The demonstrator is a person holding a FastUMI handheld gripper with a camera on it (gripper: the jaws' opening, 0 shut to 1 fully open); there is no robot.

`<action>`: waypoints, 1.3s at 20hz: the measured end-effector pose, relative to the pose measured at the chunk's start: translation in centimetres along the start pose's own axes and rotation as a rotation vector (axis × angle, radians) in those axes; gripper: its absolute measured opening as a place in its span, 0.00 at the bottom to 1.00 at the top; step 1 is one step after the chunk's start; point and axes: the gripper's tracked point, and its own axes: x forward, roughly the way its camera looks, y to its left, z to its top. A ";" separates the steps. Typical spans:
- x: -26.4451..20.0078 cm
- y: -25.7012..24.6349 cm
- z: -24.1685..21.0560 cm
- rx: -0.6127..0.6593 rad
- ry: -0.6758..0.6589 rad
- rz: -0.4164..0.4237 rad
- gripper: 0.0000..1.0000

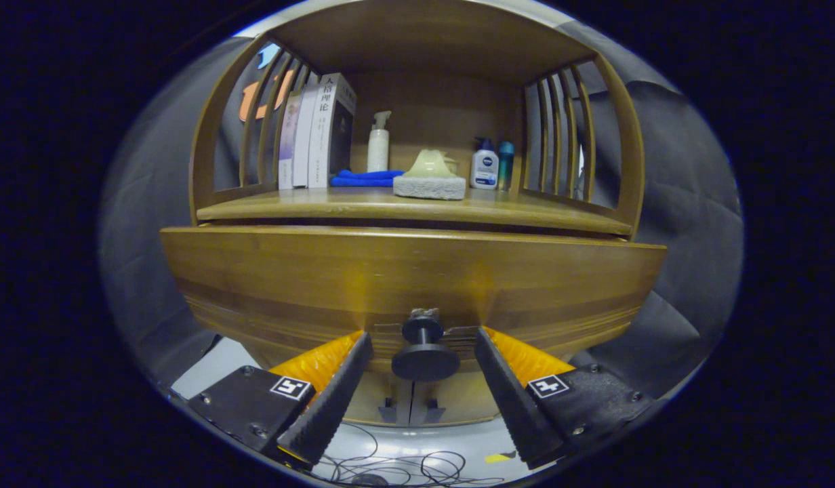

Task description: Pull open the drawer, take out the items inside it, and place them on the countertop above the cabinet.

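Claw [423, 346] level, fingers apart | straddling drawer [411, 278] knob [424, 352], not touching

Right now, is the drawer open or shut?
Shut. The drawer front hides its inside; the open gripper has the knob between its fingers.

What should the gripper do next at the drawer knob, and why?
Probably close the fingers on the black knob. The gripper is open, with the knob between its fingers and a gap on each side, so nothing is held yet. The drawer front has no other handle in sight, and pulling needs a grip first.
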 end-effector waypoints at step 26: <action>-19.8 -4.9 8.4 -0.007 -0.168 0.161 1.00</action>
